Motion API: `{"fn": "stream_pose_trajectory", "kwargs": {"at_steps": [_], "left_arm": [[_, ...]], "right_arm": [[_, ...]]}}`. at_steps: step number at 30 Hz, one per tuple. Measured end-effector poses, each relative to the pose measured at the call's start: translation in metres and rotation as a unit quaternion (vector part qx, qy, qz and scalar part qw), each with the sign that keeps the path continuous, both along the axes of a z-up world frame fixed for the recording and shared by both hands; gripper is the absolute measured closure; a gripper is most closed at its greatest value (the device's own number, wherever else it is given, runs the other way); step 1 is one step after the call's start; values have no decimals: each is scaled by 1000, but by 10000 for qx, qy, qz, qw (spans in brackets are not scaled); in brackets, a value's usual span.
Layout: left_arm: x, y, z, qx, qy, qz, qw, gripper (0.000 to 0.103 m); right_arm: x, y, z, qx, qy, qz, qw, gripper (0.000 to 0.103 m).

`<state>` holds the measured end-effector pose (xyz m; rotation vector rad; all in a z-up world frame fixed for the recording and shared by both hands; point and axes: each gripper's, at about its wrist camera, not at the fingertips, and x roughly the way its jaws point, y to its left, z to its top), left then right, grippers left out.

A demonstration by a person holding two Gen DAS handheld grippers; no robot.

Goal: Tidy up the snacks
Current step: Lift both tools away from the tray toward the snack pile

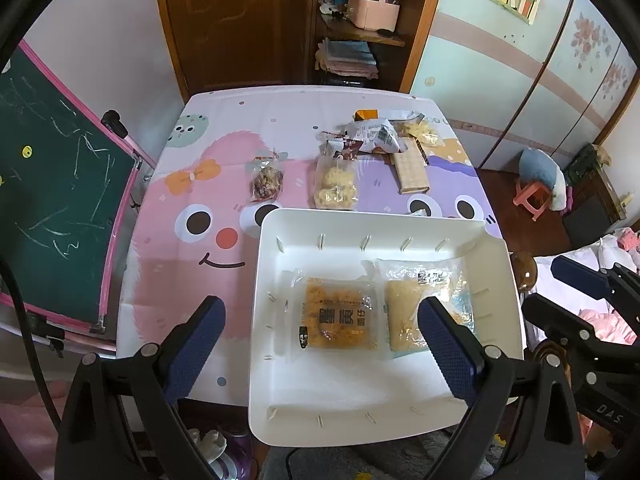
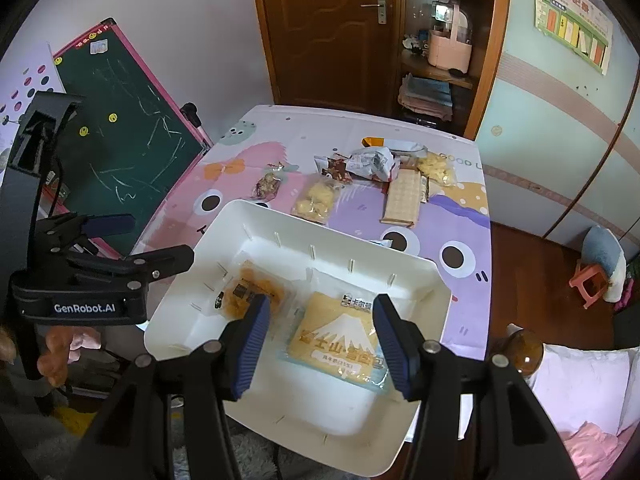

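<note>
I see a white tray sitting at the near edge of the table, and part of it hangs over the edge. Two snacks lie flat inside it, side by side. One is a clear pack with a brown crumbly cake, and the other is a pack with a snowy mountain picture on it. In the left view the cake is at about 9 o'clock from the mountain pack. My left gripper hangs above the tray with its fingers spread wide and nothing between them. My right gripper is also wide apart and holds nothing, and the mountain pack shows between its two fingers. More snacks wait on the table at 12 o'clock from the tray: a small bag of dark nuts, a clear bag of yellow puffs, a long wafer pack, and a messy heap of wrappers behind them.
</note>
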<state>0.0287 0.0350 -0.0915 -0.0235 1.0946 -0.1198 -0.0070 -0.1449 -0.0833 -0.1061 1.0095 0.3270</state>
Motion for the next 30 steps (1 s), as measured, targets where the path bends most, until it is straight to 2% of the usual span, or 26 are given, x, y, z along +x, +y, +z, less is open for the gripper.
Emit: {"fn": "stream_pose_trajectory", "kwargs": {"at_steps": [10,16,30], "left_arm": [[-2,2,12,-11,-116,29,9999,7],[4,0,22,-47,-241,2,9997,7],[43,7,73,202,-799,-93,9966,6]], "right_arm": [[1,0,0,53,59,-52,10000,49],[5,2,7,-161,-68,-153,9997,49],[51,7,56,-187,-506,-473,9974,49]]}}
